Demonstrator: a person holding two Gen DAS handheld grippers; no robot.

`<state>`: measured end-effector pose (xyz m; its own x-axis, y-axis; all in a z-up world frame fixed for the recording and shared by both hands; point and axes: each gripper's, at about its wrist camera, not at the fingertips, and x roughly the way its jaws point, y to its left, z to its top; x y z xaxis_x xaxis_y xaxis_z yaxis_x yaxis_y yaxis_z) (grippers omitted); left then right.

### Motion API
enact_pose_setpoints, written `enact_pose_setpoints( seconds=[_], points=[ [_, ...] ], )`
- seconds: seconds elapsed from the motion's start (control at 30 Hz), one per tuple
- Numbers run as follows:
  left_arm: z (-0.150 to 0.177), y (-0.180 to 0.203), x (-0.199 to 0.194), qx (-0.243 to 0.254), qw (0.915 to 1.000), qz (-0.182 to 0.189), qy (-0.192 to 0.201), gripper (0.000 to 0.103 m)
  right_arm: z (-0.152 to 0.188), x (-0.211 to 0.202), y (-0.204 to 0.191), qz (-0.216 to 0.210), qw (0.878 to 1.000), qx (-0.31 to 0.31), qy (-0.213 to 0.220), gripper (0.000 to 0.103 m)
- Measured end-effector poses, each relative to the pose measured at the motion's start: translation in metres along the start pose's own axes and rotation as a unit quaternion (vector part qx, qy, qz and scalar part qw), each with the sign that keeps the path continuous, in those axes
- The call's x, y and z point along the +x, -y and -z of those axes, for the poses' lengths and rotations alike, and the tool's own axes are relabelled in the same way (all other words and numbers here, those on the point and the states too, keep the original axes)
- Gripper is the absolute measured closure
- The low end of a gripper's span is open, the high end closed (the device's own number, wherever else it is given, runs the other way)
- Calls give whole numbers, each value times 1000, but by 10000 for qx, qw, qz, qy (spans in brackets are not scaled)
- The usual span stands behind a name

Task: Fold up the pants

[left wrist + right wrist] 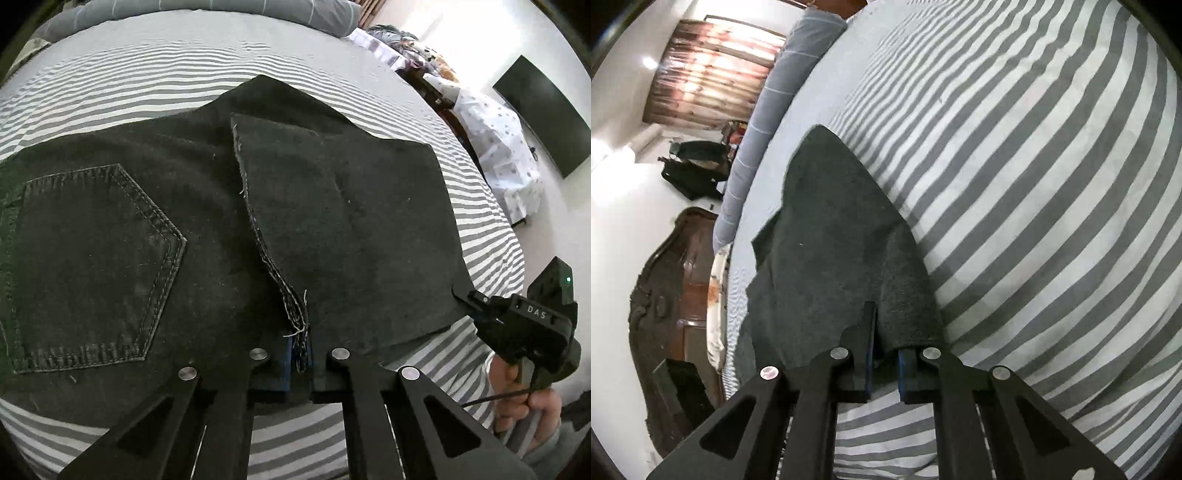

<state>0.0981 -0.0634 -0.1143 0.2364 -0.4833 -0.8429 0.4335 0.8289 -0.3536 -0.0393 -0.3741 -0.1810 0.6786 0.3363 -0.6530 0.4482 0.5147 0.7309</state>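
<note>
Black jeans (184,206) lie on the striped bed, back pocket (92,266) at the left. The leg ends (351,221) are folded over onto the seat, with a frayed hem (291,314) near me. My left gripper (300,363) is shut on the near hem corner. My right gripper (467,295) pinches the folded leg's right corner. In the right wrist view the right gripper (884,354) is shut on the dark cloth (831,240), which drapes over its fingers.
The bed has a grey-and-white striped sheet (147,85) and grey pillows (221,11) at the far end. A second bed with clothes (491,140) and a wall TV (543,118) are at the right. A dark wooden headboard (672,295) shows in the right wrist view.
</note>
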Motion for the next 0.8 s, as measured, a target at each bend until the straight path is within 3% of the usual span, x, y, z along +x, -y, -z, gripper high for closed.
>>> enact_pose_setpoints(
  seconds=[0.2,0.33,0.47,0.63,0.8],
  points=[
    [-5,0,-22,51,9996,-241,121,80,0,-6,-20,212,9990,-301,-259,72],
    [-6,5,-55,417,9940,-564,841,77,11,-17,-40,280,9952,-772,-529,72],
    [-20,18,-72,760,9841,-676,1456,66,10,-25,-72,596,9868,-1477,-309,72],
    [-40,32,-49,960,9825,-675,1447,63,-25,-12,-101,932,9751,-2003,216,72],
    [-60,40,-12,1146,9840,-746,1146,63,-65,27,-116,1262,9682,-2135,331,72]
  ],
)
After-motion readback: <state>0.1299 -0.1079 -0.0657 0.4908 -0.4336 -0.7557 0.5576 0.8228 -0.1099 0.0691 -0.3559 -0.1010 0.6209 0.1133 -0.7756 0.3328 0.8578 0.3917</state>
